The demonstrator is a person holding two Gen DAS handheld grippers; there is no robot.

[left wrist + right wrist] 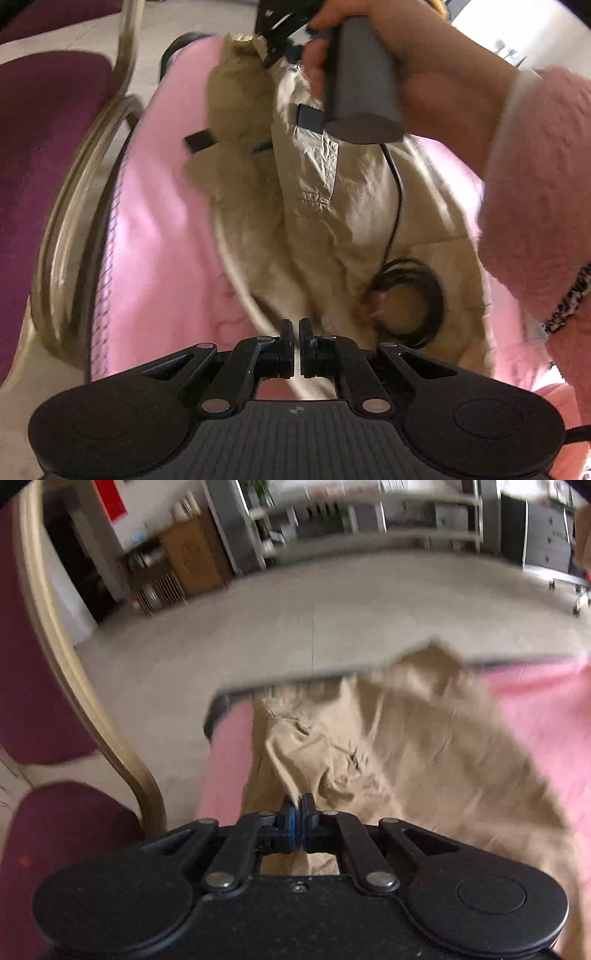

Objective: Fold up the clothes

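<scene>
Left wrist view, main item: a pink cover spread over a flat surface, its stitched hem running down the near-left edge. On it lies a beige garment, crumpled, of thin creased cloth with a seam and a pocket-like flap; it reaches from the far edge of the cover down to the gripper.

Beside the surface, left: a chair with maroon cushions and a pale bentwood frame.

Upper right: a hand in a fluffy pink sleeve grasps a grey handle, a black cable trailing from it into a coil on the garment.

Left gripper: jaws pressed together, a pale strip of the cloth showing in the slit between them; the blur leaves it unsure how much is caught.

Right wrist view: the same garment on the pink cover, one corner lifted at the far edge. Right gripper: jaws drawn together, blue pads nipping a fold of beige cloth.

Room beyond: pale floor, wooden cabinet, grey shelving, all smeared.
</scene>
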